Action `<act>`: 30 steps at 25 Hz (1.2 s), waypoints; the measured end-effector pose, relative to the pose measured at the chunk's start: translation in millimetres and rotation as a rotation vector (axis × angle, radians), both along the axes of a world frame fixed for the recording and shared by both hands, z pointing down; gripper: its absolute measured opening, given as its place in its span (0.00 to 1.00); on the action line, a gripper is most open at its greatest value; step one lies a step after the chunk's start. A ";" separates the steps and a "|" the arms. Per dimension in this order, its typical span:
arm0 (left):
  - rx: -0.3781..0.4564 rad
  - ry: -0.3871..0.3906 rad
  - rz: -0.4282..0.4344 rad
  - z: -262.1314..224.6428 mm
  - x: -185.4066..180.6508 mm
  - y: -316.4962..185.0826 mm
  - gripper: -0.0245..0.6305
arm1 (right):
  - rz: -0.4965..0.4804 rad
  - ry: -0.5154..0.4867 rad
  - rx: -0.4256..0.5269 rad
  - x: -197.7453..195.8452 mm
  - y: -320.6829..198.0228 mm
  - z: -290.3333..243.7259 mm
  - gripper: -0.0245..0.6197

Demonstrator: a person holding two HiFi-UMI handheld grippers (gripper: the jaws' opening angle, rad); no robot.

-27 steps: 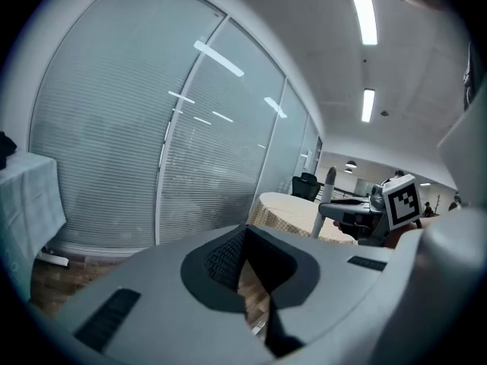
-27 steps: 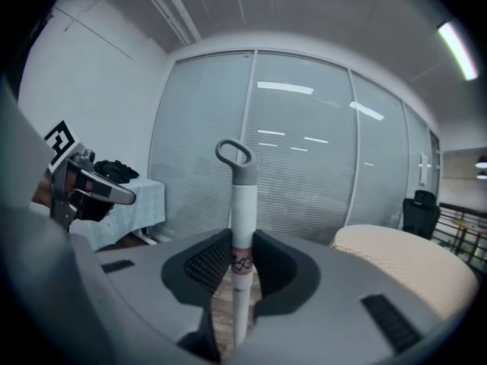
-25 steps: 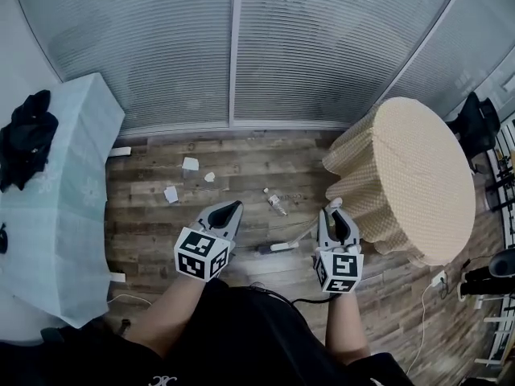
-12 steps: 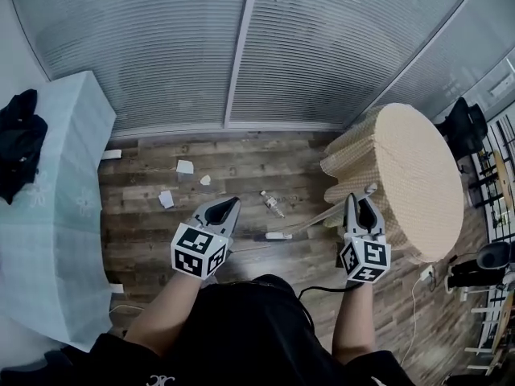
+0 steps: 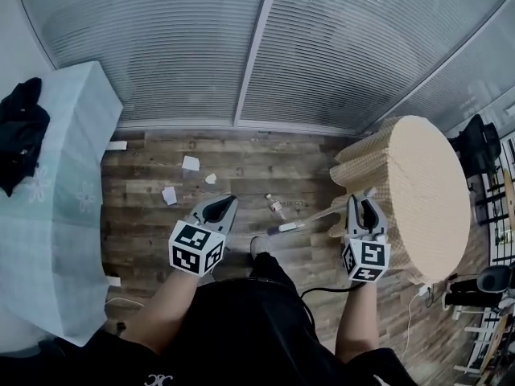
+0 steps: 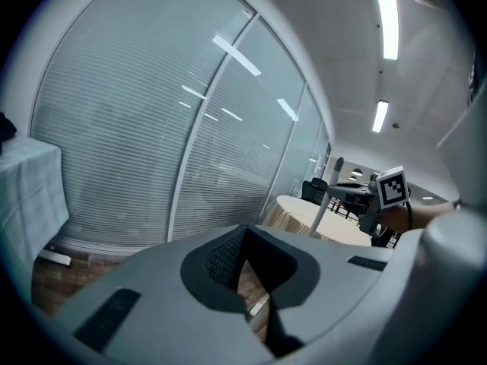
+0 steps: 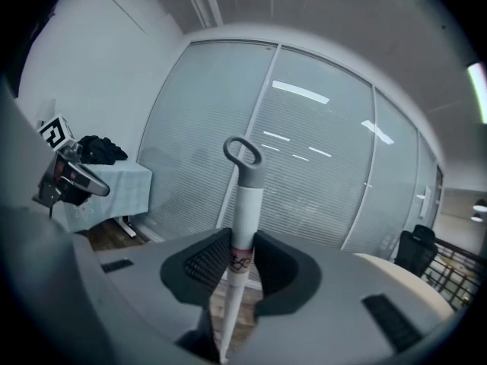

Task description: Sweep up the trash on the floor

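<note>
My right gripper is shut on a white broom handle with a grey loop on top. In the head view the broom handle slants down and left to the wood floor, ending near a small bottle. Scraps of white paper lie farther left, with two more scraps close by. My left gripper hangs above the floor with its jaws together and nothing between them. It shows at the left of the right gripper view as the left gripper.
A round table in beige cloth stands right beside my right gripper. A table in pale teal cloth with a black garment fills the left. Glass walls with blinds close the far side. Black chairs stand at the right.
My right gripper has moved right and away from me, beside the round table, and the broom's lower end has swung farther out across the floor. The left gripper has barely moved.
</note>
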State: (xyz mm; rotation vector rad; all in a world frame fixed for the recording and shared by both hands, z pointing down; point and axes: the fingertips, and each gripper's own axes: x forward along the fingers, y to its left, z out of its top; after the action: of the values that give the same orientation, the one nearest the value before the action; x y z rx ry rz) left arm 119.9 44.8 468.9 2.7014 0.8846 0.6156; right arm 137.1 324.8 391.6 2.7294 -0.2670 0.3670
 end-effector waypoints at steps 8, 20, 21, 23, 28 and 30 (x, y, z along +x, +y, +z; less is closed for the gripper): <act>0.047 -0.036 -0.117 1.8 54.5 48.1 0.03 | -0.203 -0.182 -0.055 59.7 82.9 70.7 0.20; 0.179 -0.126 -0.258 23.8 76.2 107.0 0.03 | -0.712 -0.343 -0.254 122.0 54.0 194.6 0.19; 0.188 -0.136 -0.276 26.2 73.0 106.7 0.03 | -0.753 -0.346 -0.259 121.4 45.5 198.7 0.19; 0.199 -0.164 -0.321 32.0 64.9 102.8 0.03 | -0.826 -0.345 -0.255 120.5 26.8 202.0 0.19; 0.176 -0.203 -0.454 38.1 43.4 73.0 0.03 | -1.022 -0.336 -0.234 98.7 -37.3 198.7 0.19; 0.167 -0.203 -0.509 35.6 33.3 59.7 0.03 | -1.105 -0.331 -0.226 84.3 -63.3 195.5 0.19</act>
State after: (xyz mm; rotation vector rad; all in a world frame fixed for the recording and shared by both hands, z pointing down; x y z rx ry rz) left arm 153.2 104.5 504.5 2.7759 0.0850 0.8471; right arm 221.4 261.5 587.1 1.8923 -1.5820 0.4566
